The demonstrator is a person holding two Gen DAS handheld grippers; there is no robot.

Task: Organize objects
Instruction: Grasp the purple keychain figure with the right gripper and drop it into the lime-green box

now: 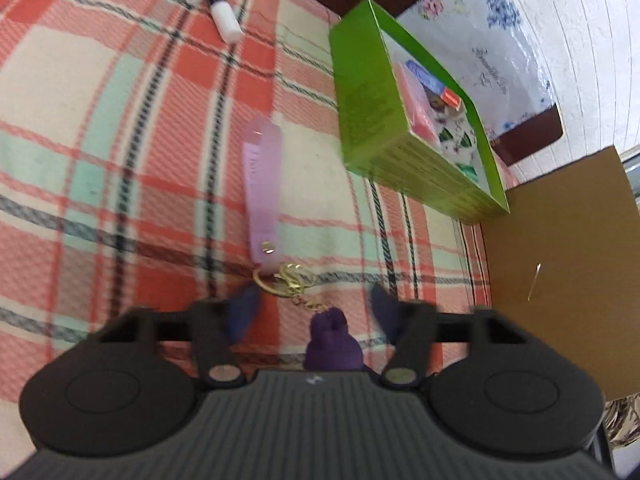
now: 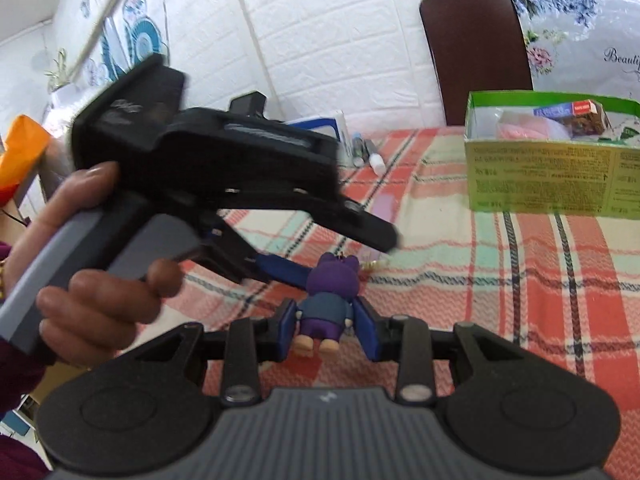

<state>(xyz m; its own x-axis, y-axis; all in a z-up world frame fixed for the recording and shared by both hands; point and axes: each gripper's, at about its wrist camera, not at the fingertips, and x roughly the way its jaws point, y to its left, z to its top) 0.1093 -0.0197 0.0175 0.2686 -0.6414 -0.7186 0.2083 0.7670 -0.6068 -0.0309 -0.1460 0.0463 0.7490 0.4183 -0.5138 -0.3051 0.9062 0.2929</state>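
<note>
The left hand point(image 2: 92, 280) grips the handle of the left gripper point(image 1: 316, 304), whose blue fingers point(image 1: 246, 312) are spread apart above the plaid tablecloth point(image 1: 120, 140). Between those fingers lies the purple bear keychain point(image 1: 333, 342), head toward the camera; no contact between finger and figure can be confirmed. Its gold ring and clasp point(image 1: 290, 276) link it to a pink strap point(image 1: 262, 196) that lies flat on the cloth.

In the right wrist view, the right gripper point(image 2: 328, 330) has its blue pads point(image 2: 289, 330) set on either side of the bear's body; the left pad appears to touch, the right shows a slight gap, so a pinch cannot be confirmed.

Further right, the green box point(image 1: 372, 120) stands on the cloth with small items inside. Beside it lies a brown cardboard sheet point(image 1: 560, 260).
</note>
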